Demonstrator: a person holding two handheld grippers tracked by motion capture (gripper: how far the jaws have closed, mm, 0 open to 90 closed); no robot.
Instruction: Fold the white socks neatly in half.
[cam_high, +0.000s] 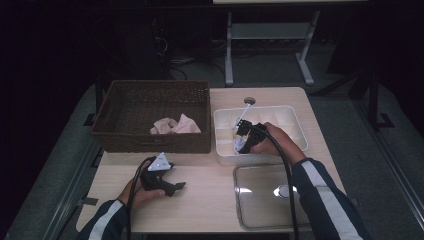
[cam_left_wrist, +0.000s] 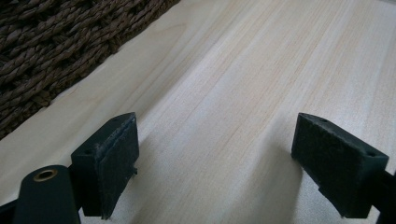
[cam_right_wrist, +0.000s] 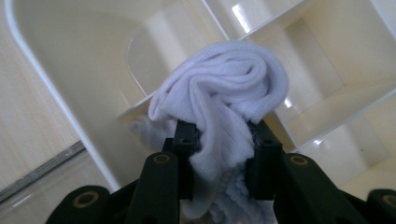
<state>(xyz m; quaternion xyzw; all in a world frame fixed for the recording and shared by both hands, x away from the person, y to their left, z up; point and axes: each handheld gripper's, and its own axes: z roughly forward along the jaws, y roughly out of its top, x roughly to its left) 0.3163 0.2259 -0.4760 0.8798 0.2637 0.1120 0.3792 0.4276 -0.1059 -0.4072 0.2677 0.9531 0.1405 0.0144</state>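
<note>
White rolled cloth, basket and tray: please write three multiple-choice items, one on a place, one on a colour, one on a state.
1. Where is the white rolled cloth?
A. in the dark woven wicker basket
B. over the white plastic divided tray
C. on the clear lid

2. What colour is the crumpled cloth in the basket?
A. pale pink
B. green
C. black

3. How do the left gripper jaws stand?
A. shut on cloth
B. shut on nothing
C. open over the wooden table

1 B: tray compartments lie right behind the cloth. 2 A: the high view shows pink. 3 C: bare wood shows between the jaws.
</note>
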